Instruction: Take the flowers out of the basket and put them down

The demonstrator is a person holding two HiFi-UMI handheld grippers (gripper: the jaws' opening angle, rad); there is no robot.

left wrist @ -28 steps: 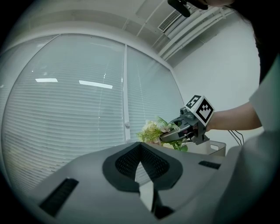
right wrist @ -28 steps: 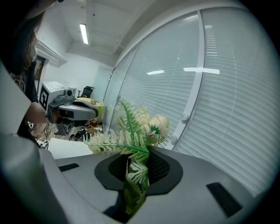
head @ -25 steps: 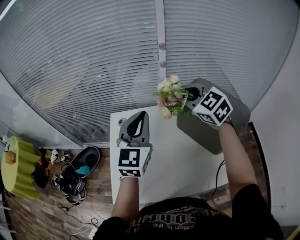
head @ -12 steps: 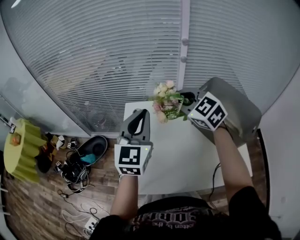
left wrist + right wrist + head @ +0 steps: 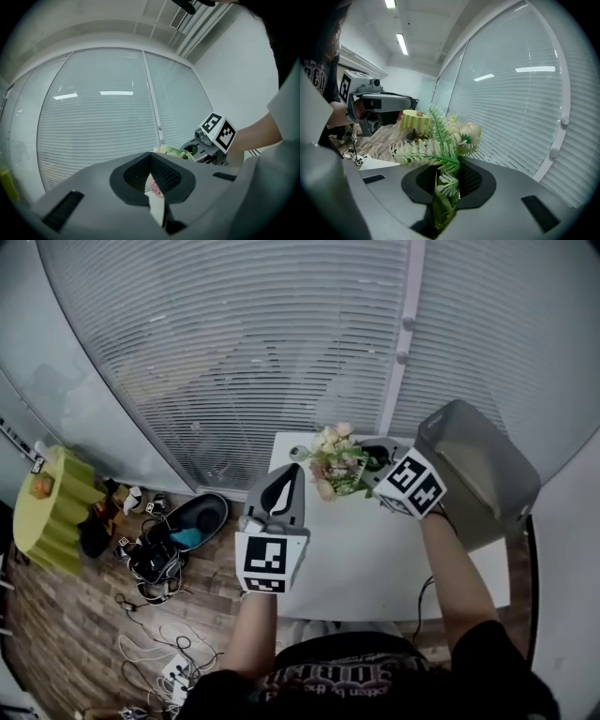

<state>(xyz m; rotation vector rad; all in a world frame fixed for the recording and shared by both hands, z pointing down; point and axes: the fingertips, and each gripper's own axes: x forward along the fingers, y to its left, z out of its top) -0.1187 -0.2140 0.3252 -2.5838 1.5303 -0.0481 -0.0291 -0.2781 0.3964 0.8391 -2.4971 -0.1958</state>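
Head view: right tongs hold the flowers in the air over the far edge of the white table, just left of a big grey container that sits at the table's far right corner. Flowers are clear of the container and not touching the table. Bunch is pale pink and cream blooms with green fern leaves, pointing left from the tongs.

Right gripper view: tongs clamped on the green stems and leaves at the base of the bunch; a fern frond spreads left, and blooms stand up above the pads.

Left tongs hover over the table's near left corner, well apart from the flowers. Left gripper view: the two halves are together, with only a thin slit and nothing gripped between them; the flowers and the right tongs show beyond the tip, to the right.

Background: window blinds behind the table. On the floor to the left are a yellow-green round stand, a pile of shoes and loose cables.
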